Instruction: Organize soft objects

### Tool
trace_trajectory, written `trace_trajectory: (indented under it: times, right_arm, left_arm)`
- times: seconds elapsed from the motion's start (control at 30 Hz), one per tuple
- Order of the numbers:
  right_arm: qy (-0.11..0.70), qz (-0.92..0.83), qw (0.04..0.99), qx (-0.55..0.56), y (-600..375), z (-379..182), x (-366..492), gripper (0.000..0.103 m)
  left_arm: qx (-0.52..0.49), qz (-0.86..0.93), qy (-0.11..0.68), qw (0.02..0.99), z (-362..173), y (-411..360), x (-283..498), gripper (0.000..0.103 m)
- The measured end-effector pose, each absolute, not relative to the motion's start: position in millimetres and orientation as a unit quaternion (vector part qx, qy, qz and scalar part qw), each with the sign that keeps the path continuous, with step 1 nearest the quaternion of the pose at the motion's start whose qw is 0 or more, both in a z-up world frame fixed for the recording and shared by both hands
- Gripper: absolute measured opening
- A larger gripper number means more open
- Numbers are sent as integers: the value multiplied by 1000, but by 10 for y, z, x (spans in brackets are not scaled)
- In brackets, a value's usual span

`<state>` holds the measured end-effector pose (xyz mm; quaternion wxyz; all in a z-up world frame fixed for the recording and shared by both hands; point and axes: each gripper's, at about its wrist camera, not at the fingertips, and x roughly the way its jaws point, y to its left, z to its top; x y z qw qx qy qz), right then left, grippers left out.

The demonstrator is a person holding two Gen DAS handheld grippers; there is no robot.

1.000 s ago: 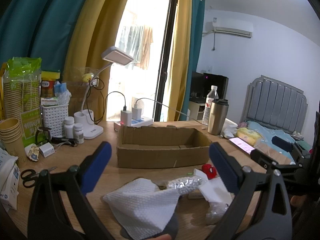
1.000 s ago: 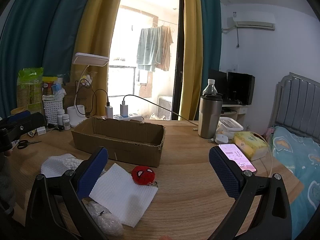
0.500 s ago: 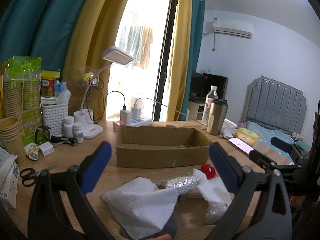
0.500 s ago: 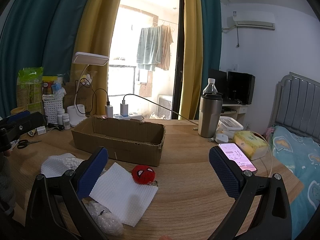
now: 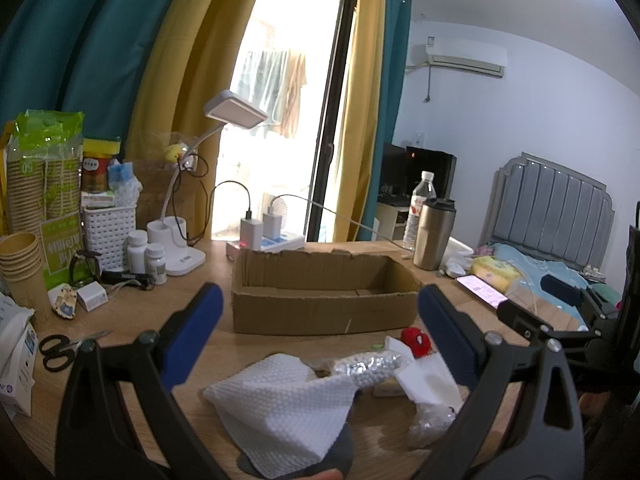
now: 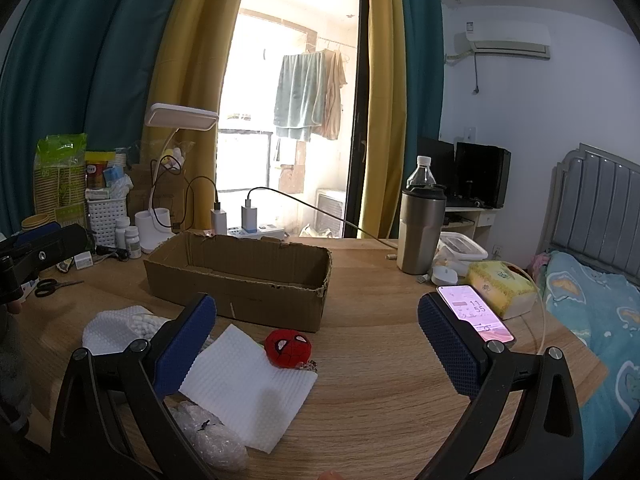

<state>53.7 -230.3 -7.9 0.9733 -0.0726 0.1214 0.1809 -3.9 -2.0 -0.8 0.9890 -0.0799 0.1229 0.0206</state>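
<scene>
Both grippers hang above the wood table (image 6: 380,384) w/ nothing in them. The left gripper (image 5: 320,320) has its blue pads (image 5: 192,332) spread wide apart, & the right gripper (image 6: 316,336) is spread just as wide. The soft stuff sits in a small heap near the front edge of the table, in front of the cardboard box (image 6: 240,276). The box looks empty inside as far as can be seen. A red spider-face plush ball (image 6: 289,347) rests on the far corner of a flat white cloth (image 6: 248,384), just in front of the box. A 2nd white cloth (image 5: 280,404), crumpled, lies left of that, under the left gripper. A roll of bubble wrap (image 5: 368,366) lies partly on it. A clear plastic bag (image 6: 212,440) sits at the near edge beside the flat cloth. Off to the right are a steel cup (image 6: 422,232), a phone (image 6: 476,312) w/ its screen lit & a yellow tissue pack (image 6: 500,288). Scissors (image 5: 60,350) lie far left.
</scene>
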Motion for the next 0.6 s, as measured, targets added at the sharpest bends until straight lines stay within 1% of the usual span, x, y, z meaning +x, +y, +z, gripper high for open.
trace_trajectory:
  times: [0.37, 0.6]
  right_arm:
    - [125, 182, 973, -73, -2302, -109, 527, 103]
    - [157, 183, 967, -77, -2308, -268, 623, 103]
  left_arm:
    - [-81, 19, 129, 988, -53, -59, -57, 99]
    - [-80, 25, 165, 983, -193, -9, -13, 99]
